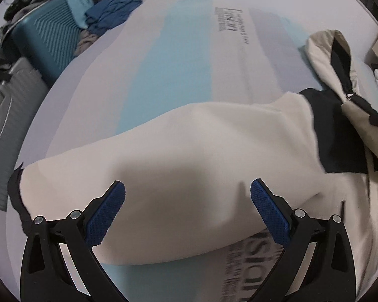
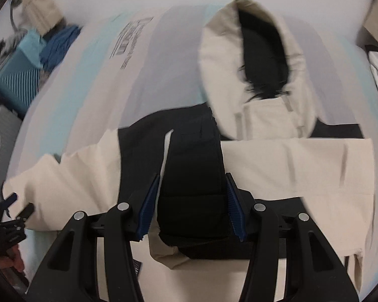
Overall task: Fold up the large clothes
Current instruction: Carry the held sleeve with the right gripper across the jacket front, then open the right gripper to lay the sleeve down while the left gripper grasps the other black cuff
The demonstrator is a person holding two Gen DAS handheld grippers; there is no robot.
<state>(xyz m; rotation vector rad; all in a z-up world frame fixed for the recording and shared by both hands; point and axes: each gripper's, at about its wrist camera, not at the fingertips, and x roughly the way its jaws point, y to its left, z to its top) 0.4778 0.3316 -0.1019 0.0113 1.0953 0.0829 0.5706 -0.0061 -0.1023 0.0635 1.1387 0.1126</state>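
Jacket [image 2: 277, 166], cream with black panels and a hood, lies spread on the striped bedsheet [image 1: 179, 58]. Right gripper [image 2: 192, 206] clamps a thick black fold of it, apparently mid-fold. Left gripper [image 1: 187, 209] hovers with jaws apart over the cream sleeve [image 1: 163, 156], holding nothing. Next, probably, the fold needs laying flat.

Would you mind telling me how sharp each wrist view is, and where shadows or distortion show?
Left wrist view: the left tool is crisp, its shadow falls on the cream jacket sleeve, and the bed cover is smeared. Right wrist view: motion blur streaks the jacket hood, while the right tool stays sharp. Fisheye bending curves both views' edges.
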